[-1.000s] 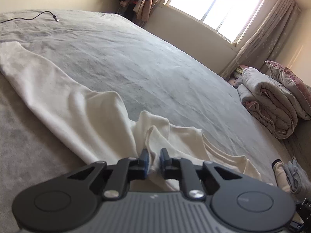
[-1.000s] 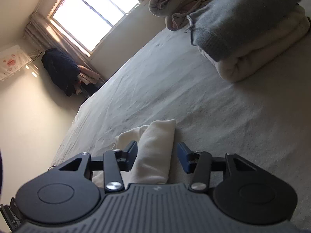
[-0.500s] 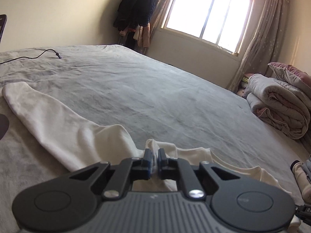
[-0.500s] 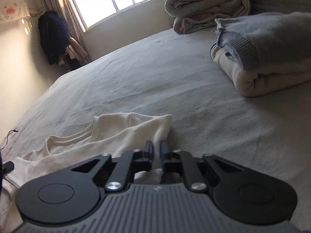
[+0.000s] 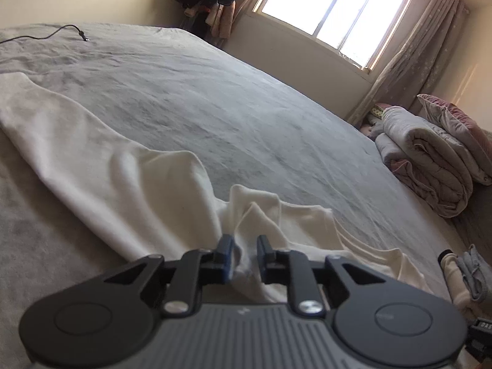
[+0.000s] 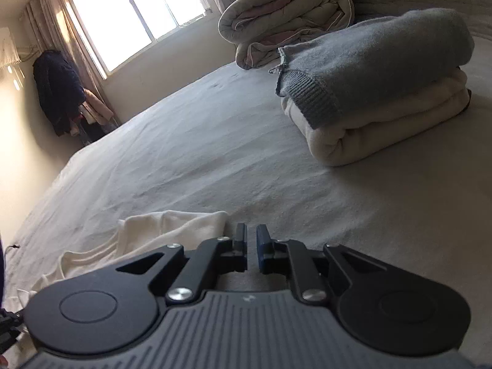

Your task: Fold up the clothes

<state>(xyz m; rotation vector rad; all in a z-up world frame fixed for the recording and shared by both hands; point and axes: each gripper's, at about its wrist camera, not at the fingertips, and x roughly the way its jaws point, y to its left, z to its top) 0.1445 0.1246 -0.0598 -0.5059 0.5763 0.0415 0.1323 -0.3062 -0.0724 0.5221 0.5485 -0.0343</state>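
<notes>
A cream garment (image 5: 123,184) lies spread on the grey bed (image 5: 246,107), one long part running off to the far left. My left gripper (image 5: 244,241) sits low over a bunched fold of it. Its jaws are opening, and the fold stands loosely in the gap between the pads. In the right wrist view the garment's other end (image 6: 160,230) lies just left of my right gripper (image 6: 251,230). Those jaws are opening too, a narrow slit apart. Only bare bed sheet (image 6: 215,153) shows between them.
A folded stack, a grey sweater (image 6: 384,55) on a cream piece (image 6: 384,132), sits to the right on the bed. A rolled quilt (image 5: 430,166) lies by the window. A black cable (image 5: 61,29) lies at the far left. Dark clothes (image 6: 58,92) hang in the corner.
The left jaws, pinched on the fold half a second ago, have parted. The right jaws closed on the garment's edge, then parted slightly; that edge now lies beside them.
</notes>
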